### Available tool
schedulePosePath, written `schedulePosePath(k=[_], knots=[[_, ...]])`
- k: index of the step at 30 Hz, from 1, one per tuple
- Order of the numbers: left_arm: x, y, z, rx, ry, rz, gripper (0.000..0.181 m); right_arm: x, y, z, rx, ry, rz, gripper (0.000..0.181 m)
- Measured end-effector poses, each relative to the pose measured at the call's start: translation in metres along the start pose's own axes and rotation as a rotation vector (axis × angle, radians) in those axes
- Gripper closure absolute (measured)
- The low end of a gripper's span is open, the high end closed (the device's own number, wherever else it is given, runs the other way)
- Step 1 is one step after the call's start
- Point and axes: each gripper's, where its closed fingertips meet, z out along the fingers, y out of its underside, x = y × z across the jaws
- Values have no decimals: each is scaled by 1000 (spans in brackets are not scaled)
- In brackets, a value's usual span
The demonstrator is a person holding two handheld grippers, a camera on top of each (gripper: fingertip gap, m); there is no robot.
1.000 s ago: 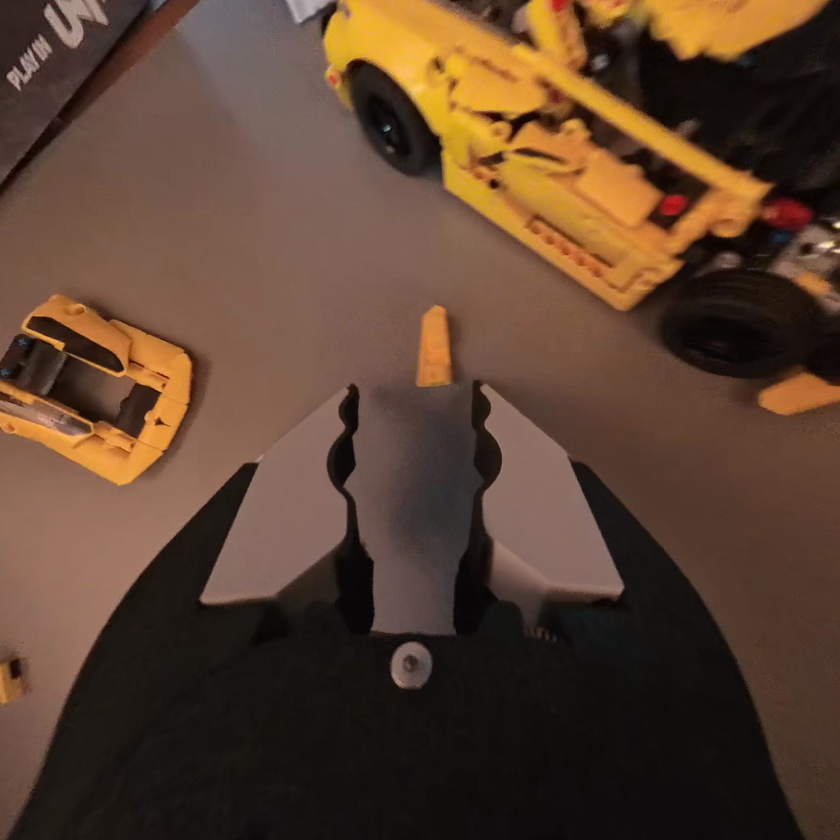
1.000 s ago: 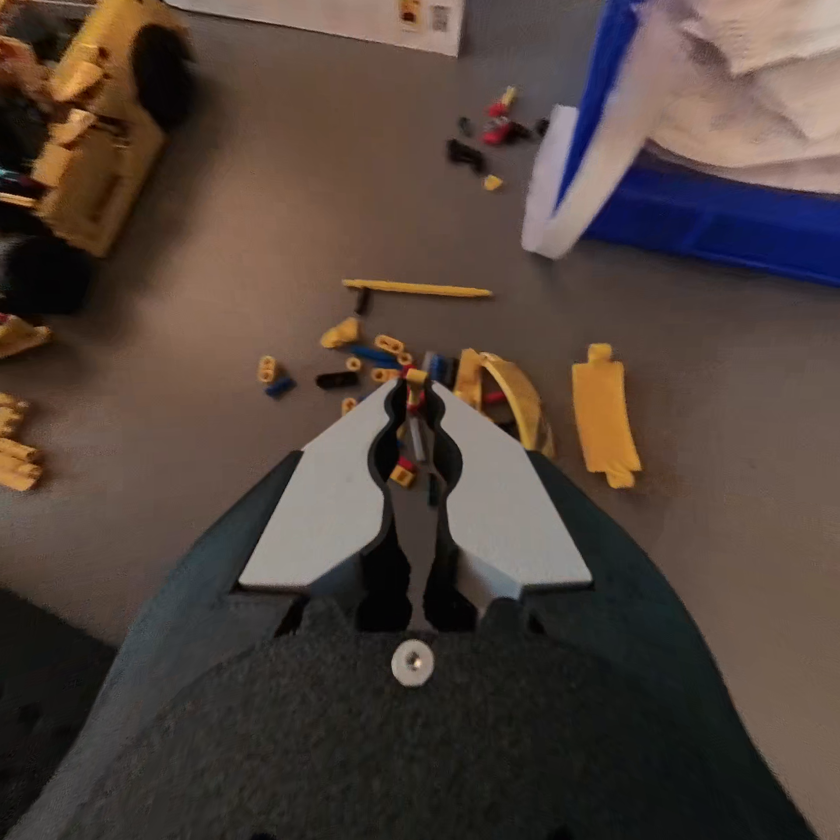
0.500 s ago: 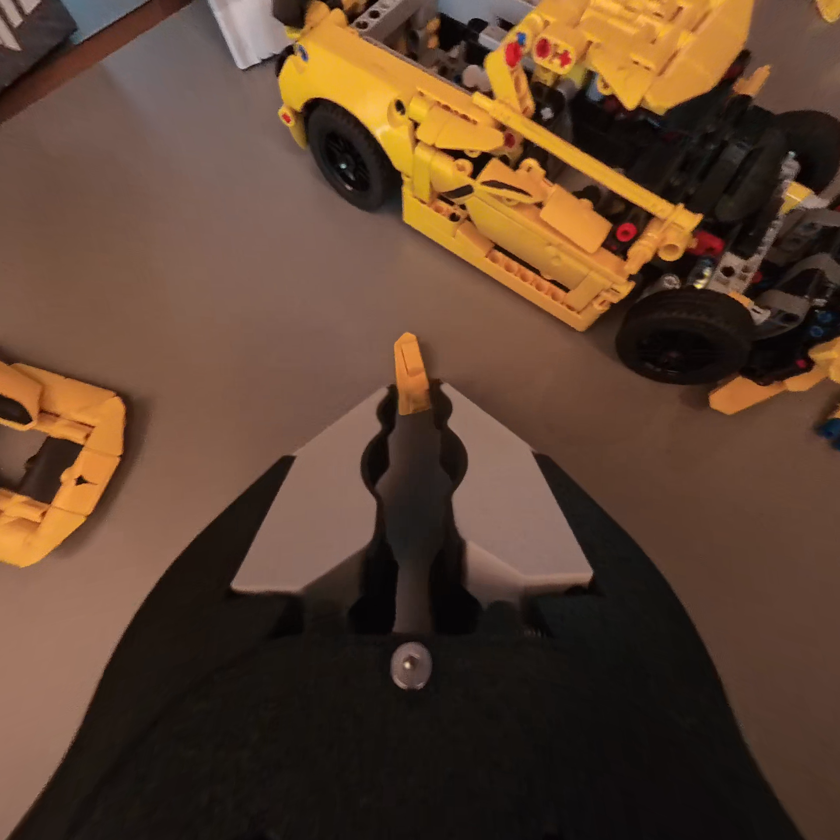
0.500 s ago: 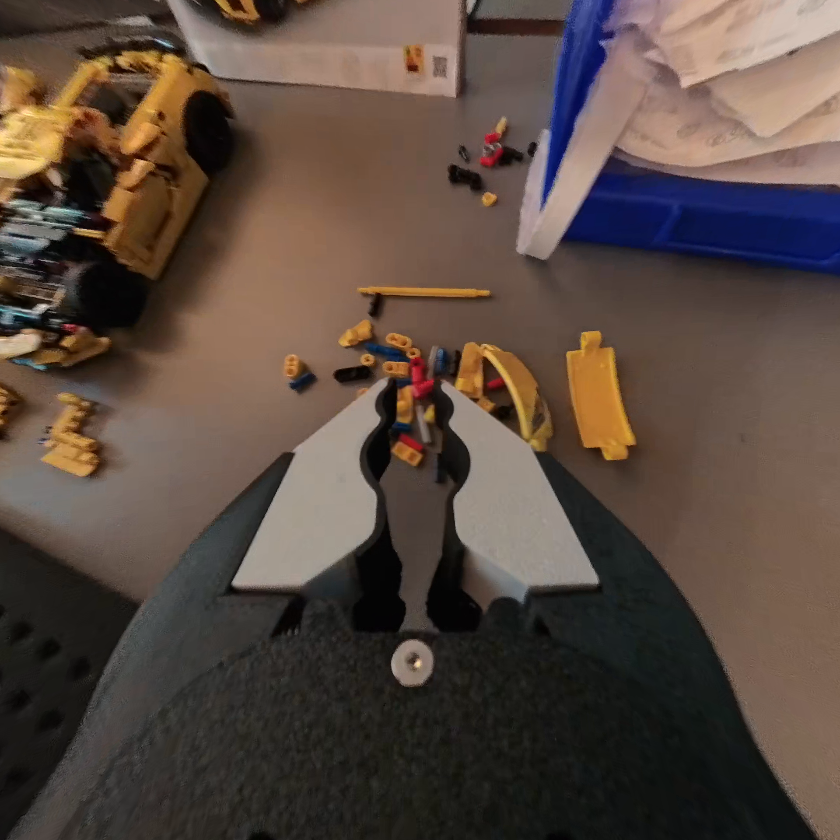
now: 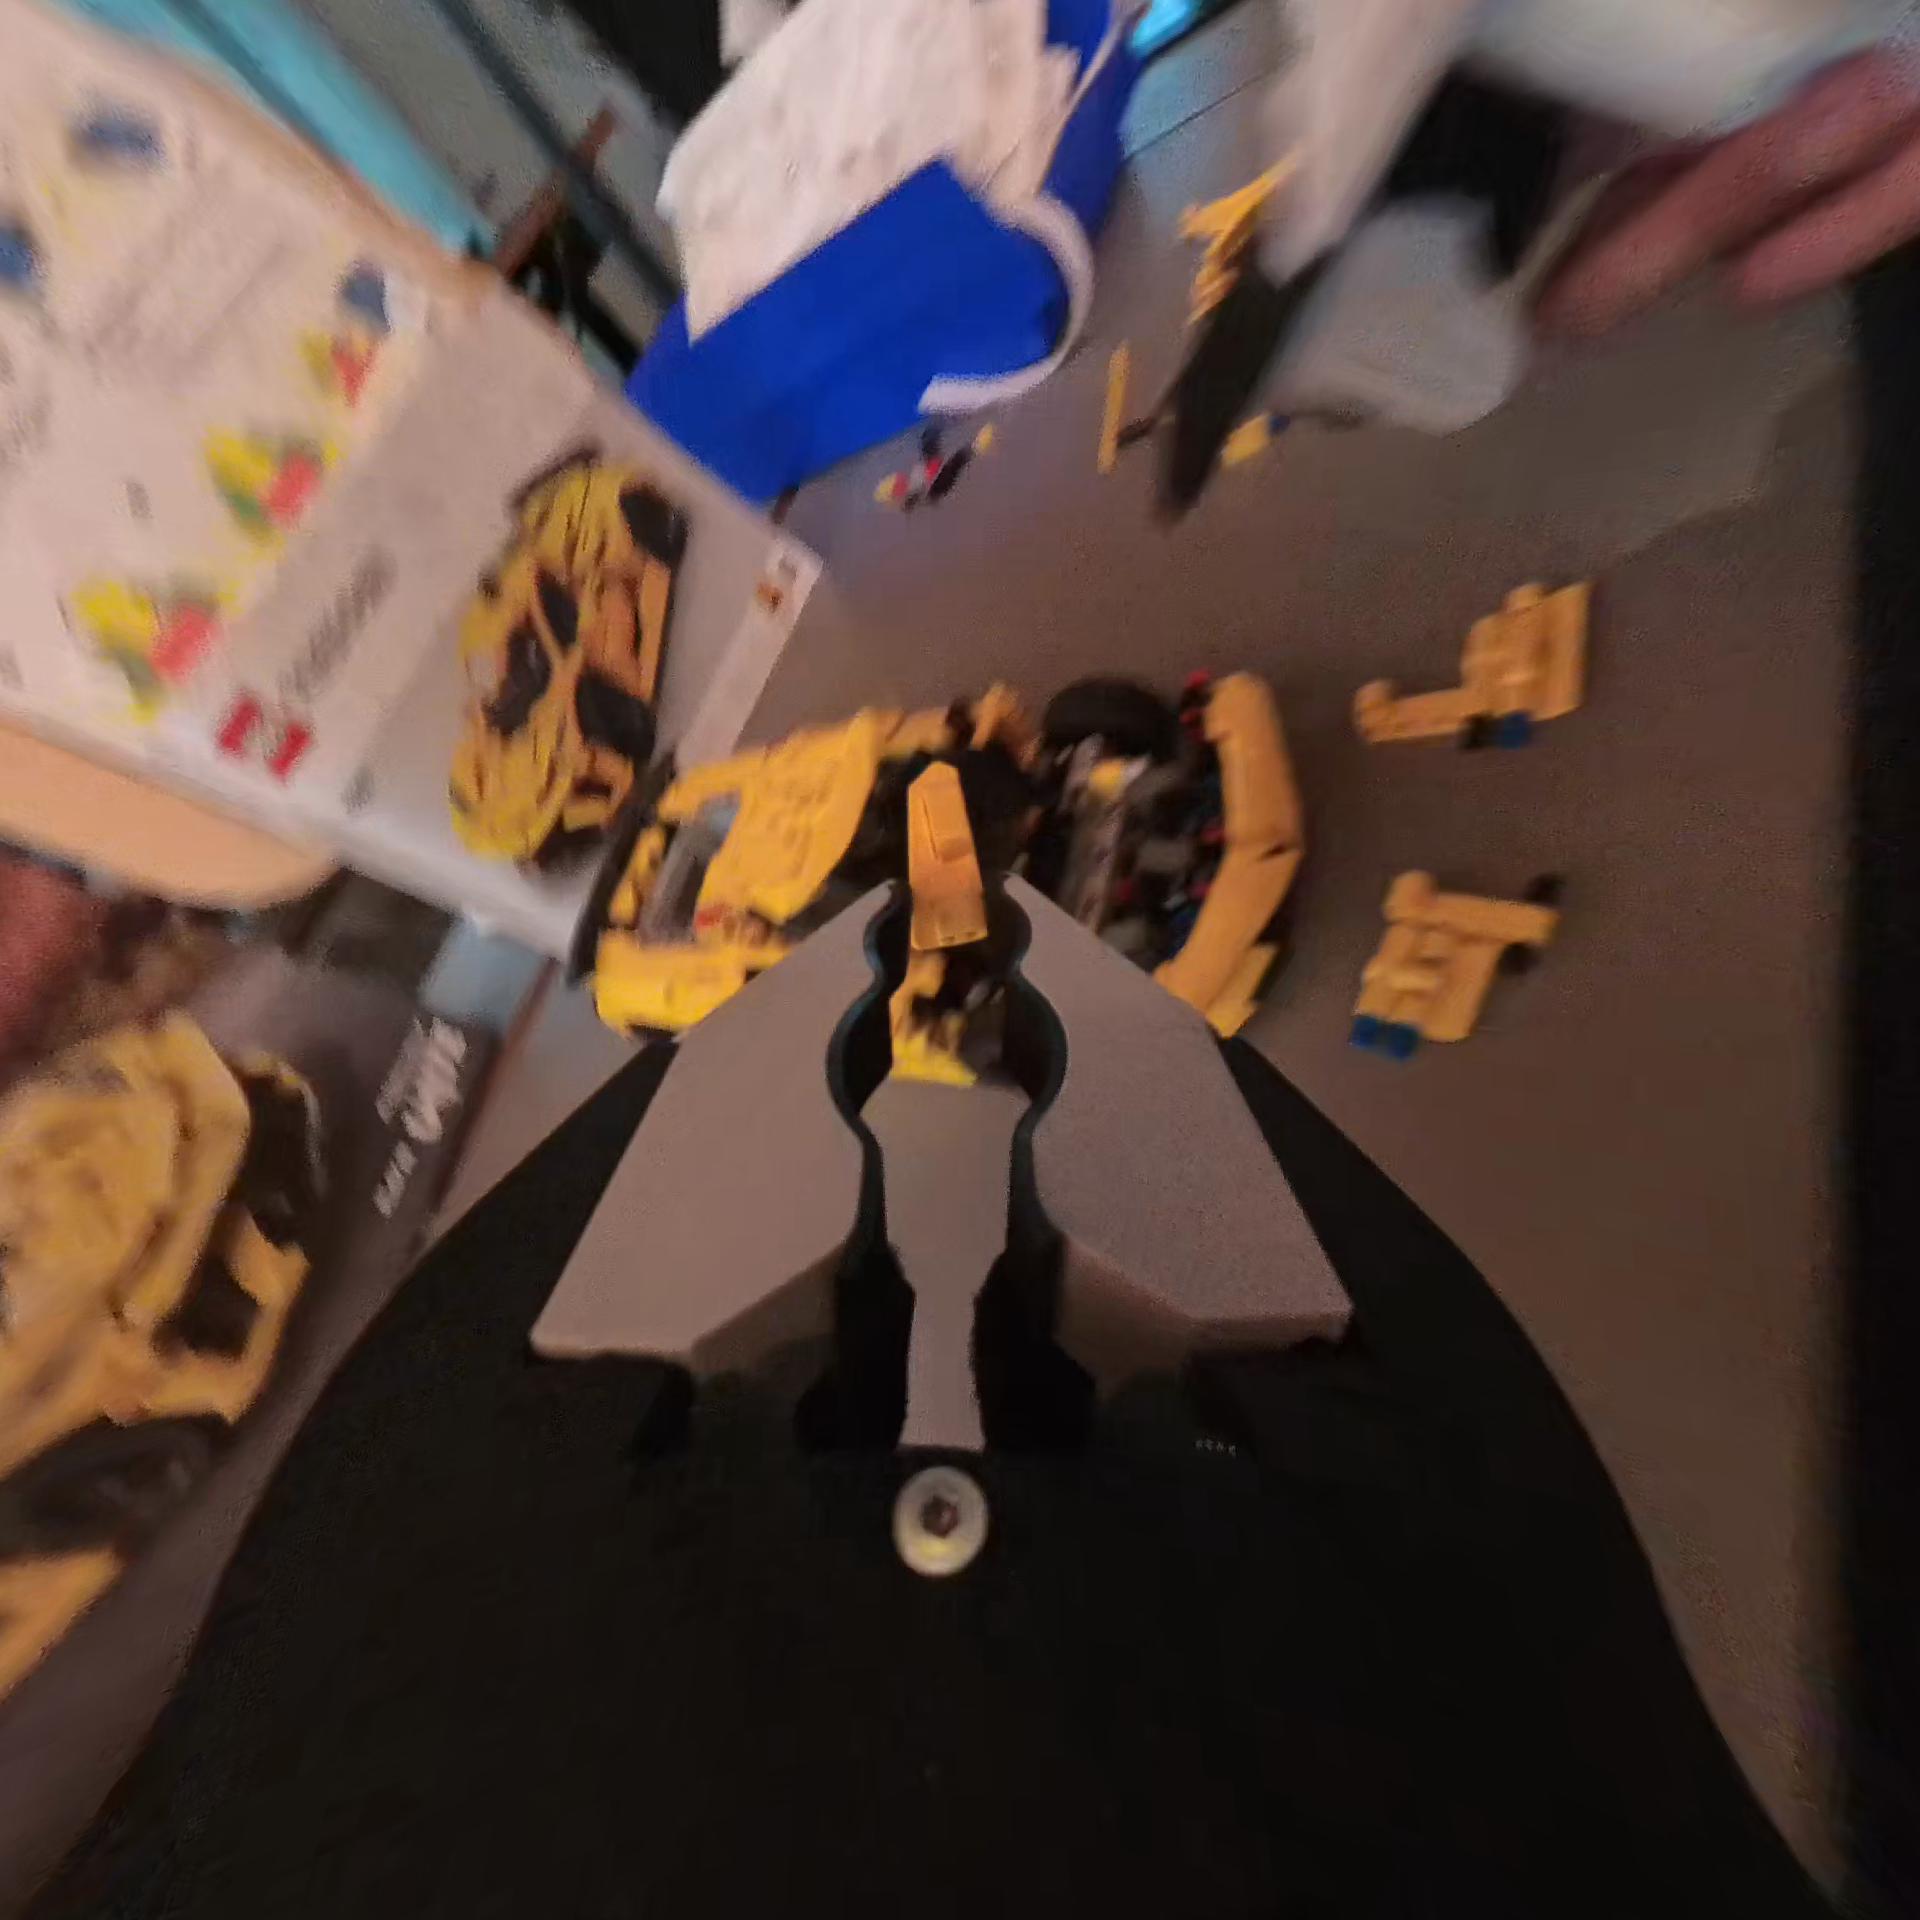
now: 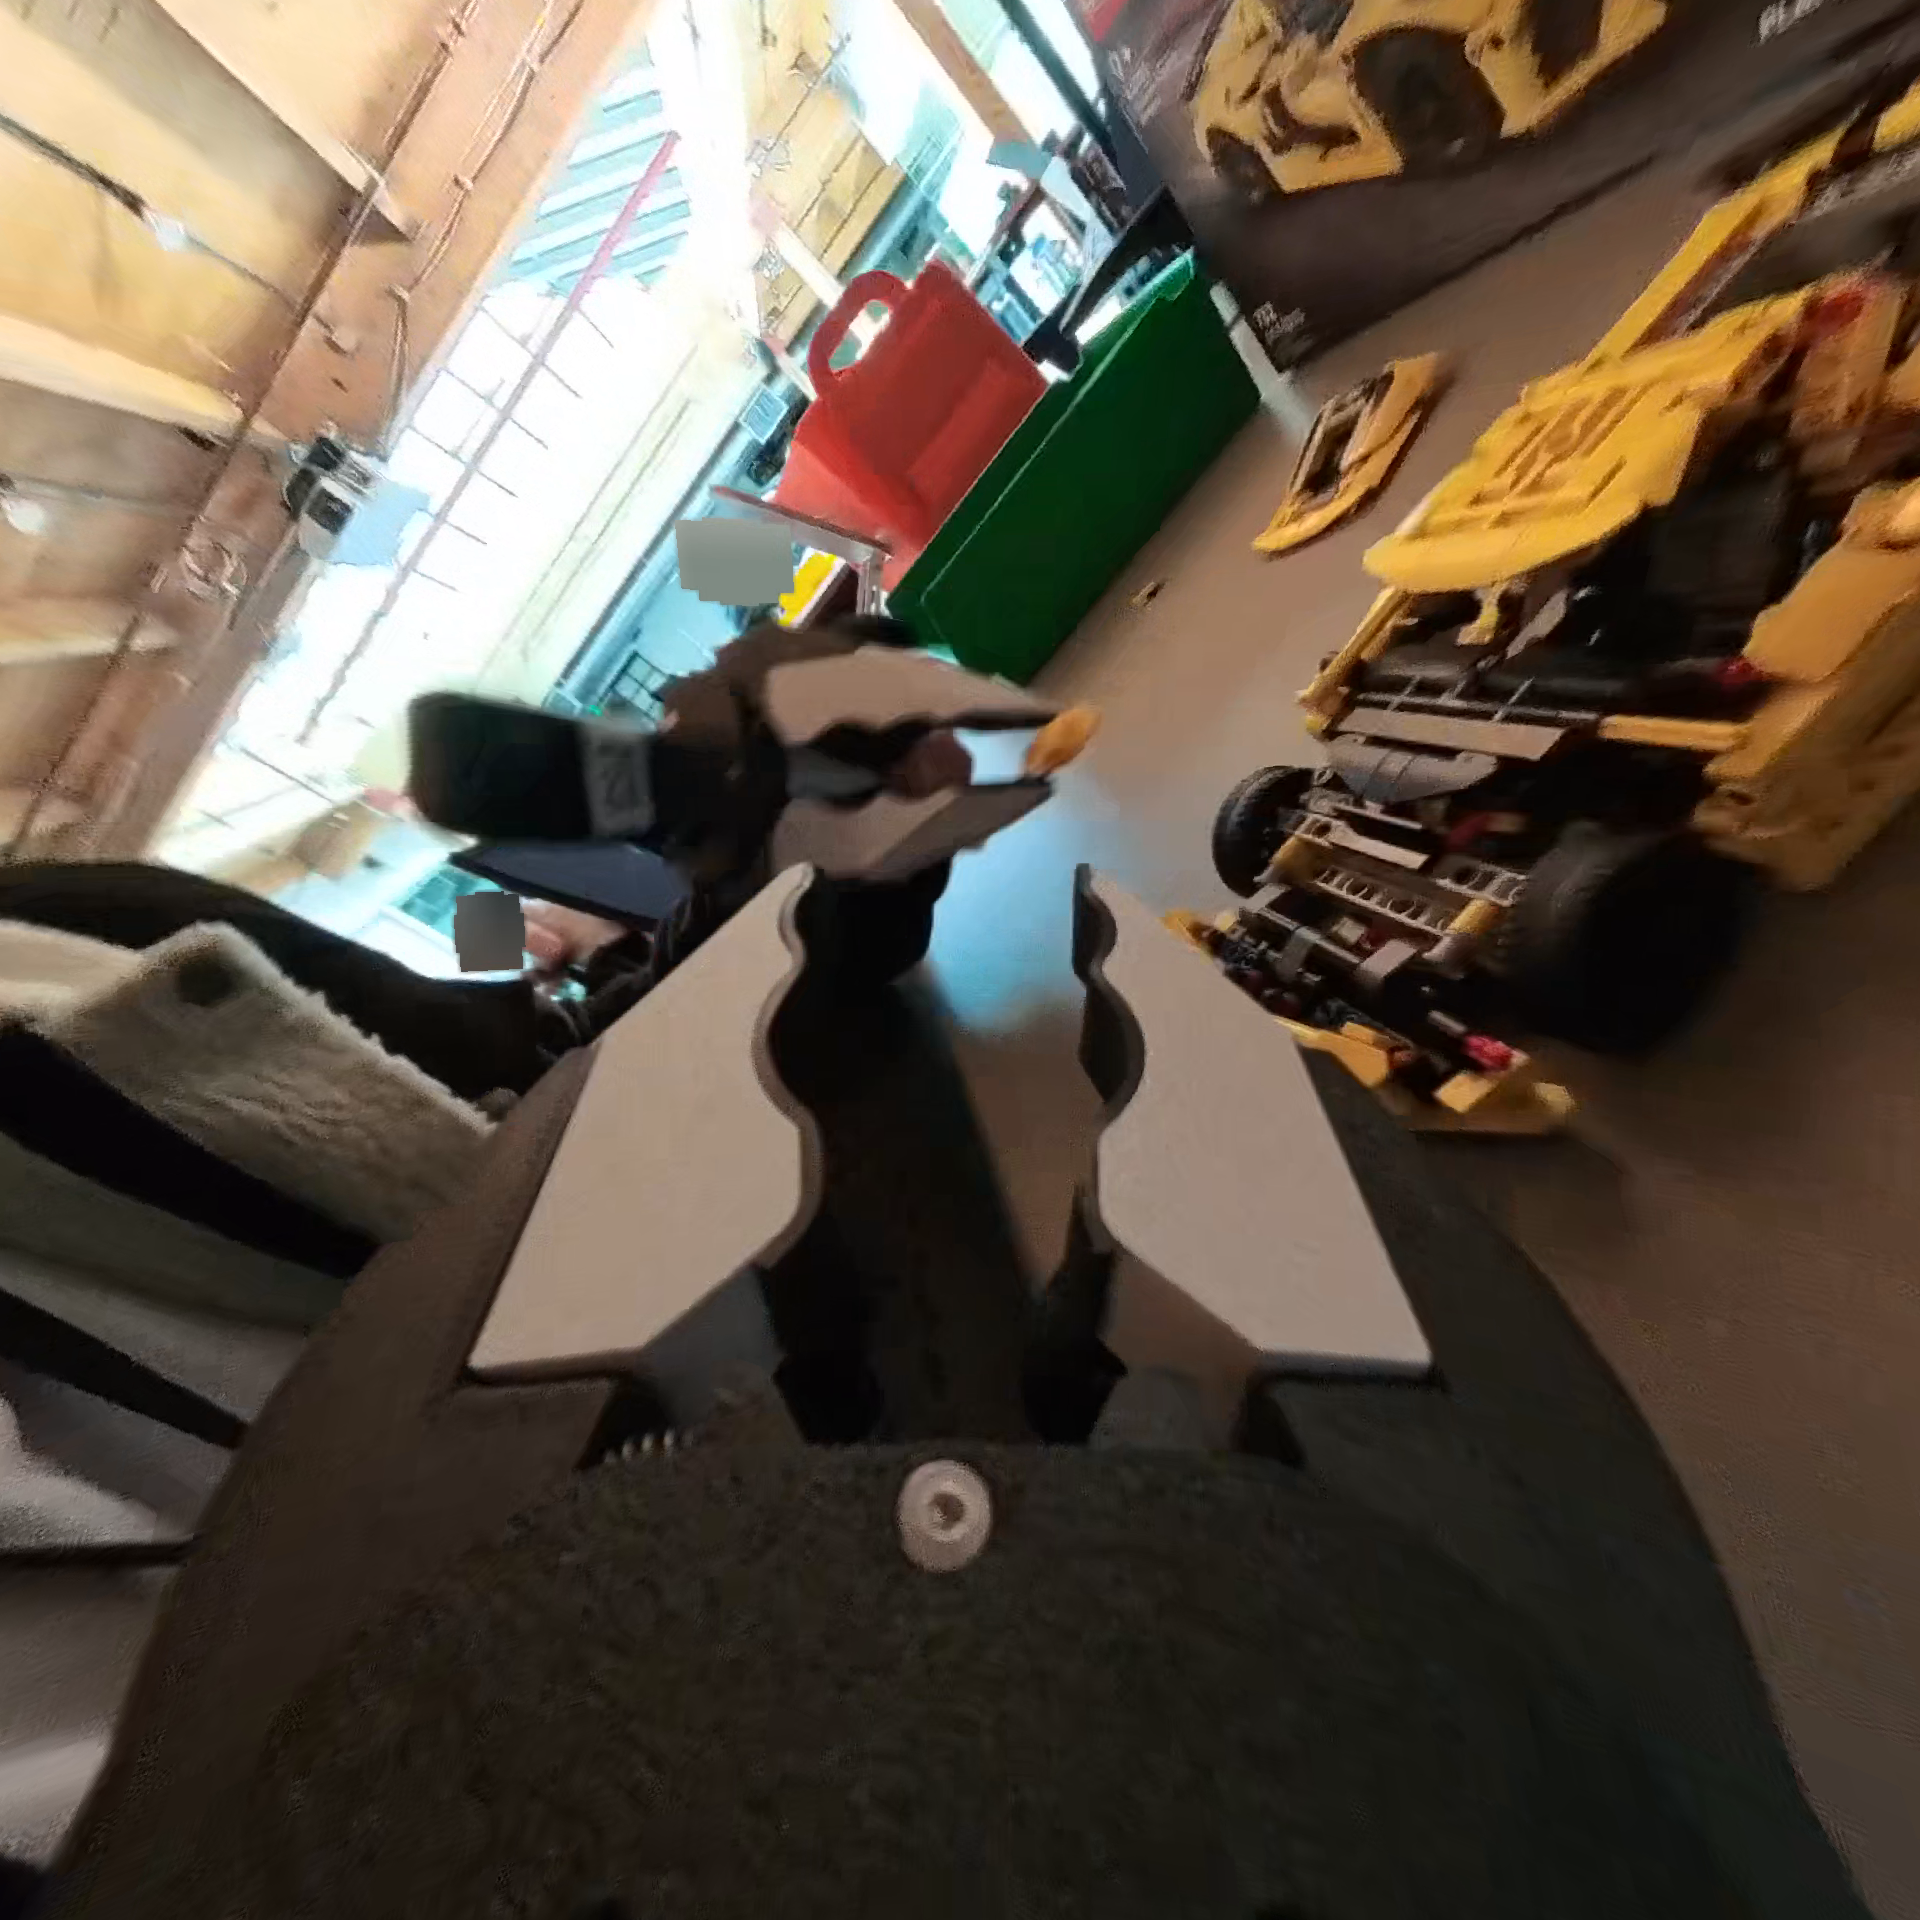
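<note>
My left gripper (image 5: 943, 896) is shut on a small yellow wedge piece (image 5: 940, 857) and holds it in the air, in front of the half-built yellow brick car (image 5: 1252, 821). The view is blurred. In the right wrist view my right gripper (image 6: 940, 883) is open and empty, raised above the table. Just beyond its tips is the left gripper (image 6: 1023, 750) with the yellow wedge (image 6: 1062, 734) sticking out of its fingertips. The car (image 6: 1579, 748) stands to the right of both.
A white box with a car picture (image 5: 312, 499) and a blue bin (image 5: 862, 343) lie behind the car. Two loose yellow sub-assemblies (image 5: 1496, 665) (image 5: 1455, 956) lie to its right. A green bin (image 6: 1070, 488), a red container (image 6: 914, 416) and a yellow panel (image 6: 1351, 457) stand farther off. Tip to tip, the grippers are about 9 cm apart.
My left gripper closed on the yellow wedge, lifted it off the table and swung toward the car. My right gripper opened wider and turned away from the loose pieces toward the left gripper.
</note>
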Motion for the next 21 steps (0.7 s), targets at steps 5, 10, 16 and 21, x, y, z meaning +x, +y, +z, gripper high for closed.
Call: schedulePosePath(k=[5,10,16,21], knots=[[47,-39,2,29,45,179,168,5,28,12,-178,-20,61,172],[55,-28,9,29,-1,160,170,33,21,-19,-165,152,-7,175],[80,30,5,-155,295,-291,148,159,-37,-211,-162,1029,-292,175],[96,43,10,-186,406,-385,145,193,-31,-257,-183,1097,-189,169]])
